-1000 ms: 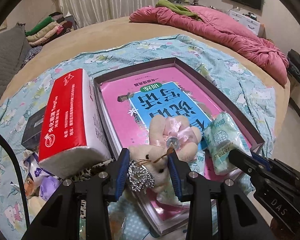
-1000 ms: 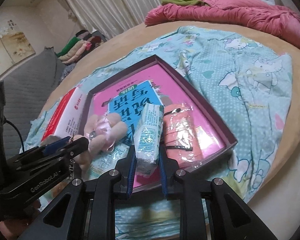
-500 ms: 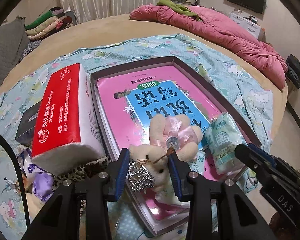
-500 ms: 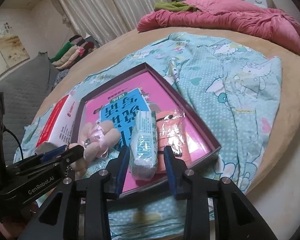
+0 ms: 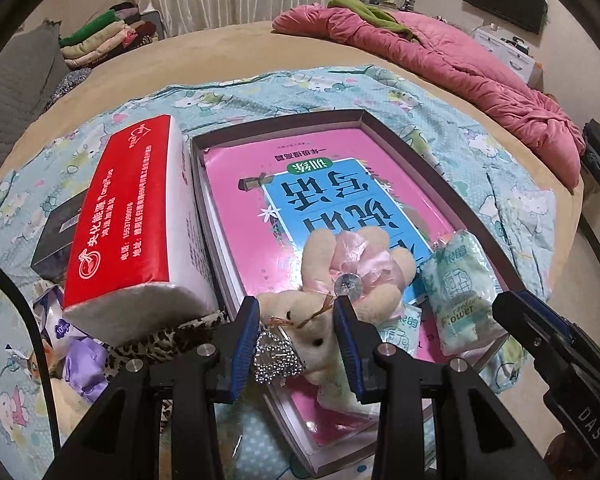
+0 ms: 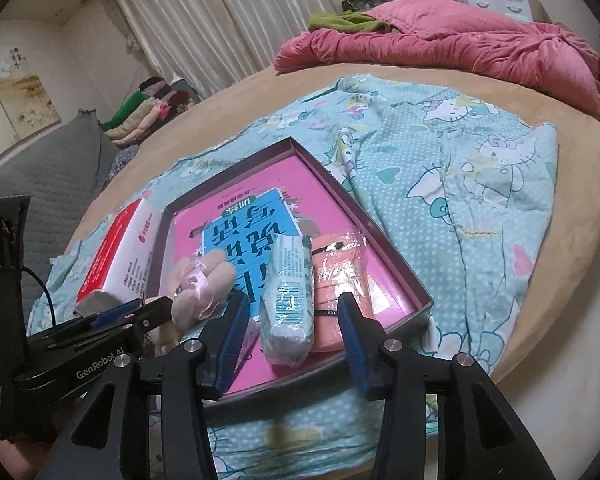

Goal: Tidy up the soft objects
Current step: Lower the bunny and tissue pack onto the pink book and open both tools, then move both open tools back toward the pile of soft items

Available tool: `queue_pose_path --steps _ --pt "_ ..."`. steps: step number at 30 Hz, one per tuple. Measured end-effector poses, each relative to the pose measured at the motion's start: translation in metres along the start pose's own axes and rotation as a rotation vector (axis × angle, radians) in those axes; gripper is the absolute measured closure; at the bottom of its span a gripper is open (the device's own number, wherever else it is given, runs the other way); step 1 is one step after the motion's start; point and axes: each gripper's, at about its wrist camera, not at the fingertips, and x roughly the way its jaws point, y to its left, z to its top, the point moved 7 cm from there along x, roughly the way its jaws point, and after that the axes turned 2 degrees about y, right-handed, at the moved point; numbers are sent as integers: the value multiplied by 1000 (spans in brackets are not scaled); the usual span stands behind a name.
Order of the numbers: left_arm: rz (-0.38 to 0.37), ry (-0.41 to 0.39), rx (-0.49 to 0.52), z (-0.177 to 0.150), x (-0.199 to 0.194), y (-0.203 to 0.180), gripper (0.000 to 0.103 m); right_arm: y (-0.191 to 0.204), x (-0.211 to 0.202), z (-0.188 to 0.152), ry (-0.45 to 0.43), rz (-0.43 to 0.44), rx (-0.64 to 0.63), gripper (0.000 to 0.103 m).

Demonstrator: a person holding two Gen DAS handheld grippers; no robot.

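The left hand-held gripper [image 5: 296, 334] clamps a cream plush rabbit [image 5: 320, 300] with a pink satin bow, lying at the near edge of the maroon tray [image 5: 440, 172]; the right hand-held gripper [image 6: 292, 322] is opening, pads clear of the pale-green tissue pack [image 6: 290, 284] lying in the tray between them.

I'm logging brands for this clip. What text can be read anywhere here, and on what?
"GenRobot.AI": left gripper body.
"DAS": right gripper body.
"Flower": green tissue pack.
"1553709...": red tissue pack; digits blurry, its Chinese lines legible only in part.
Pink book: large Chinese title, upside down.
Barcode on tissue pack: too small to read.
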Motion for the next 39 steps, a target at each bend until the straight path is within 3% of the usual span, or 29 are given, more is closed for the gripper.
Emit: queue_pose_path --steps 8,24,34,39 --pt "-24 2 -15 -1 -2 2 61 2 -2 1 -2 2 9 51" --pt "-44 -17 15 -4 -16 -3 44 2 -8 4 -22 -40 -1 31" --pt "-63 -38 18 -4 -27 -2 39 2 -10 6 -30 -59 -5 28" --pt "-53 -56 26 -2 -40 0 31 5 -14 8 -46 -68 -10 25"
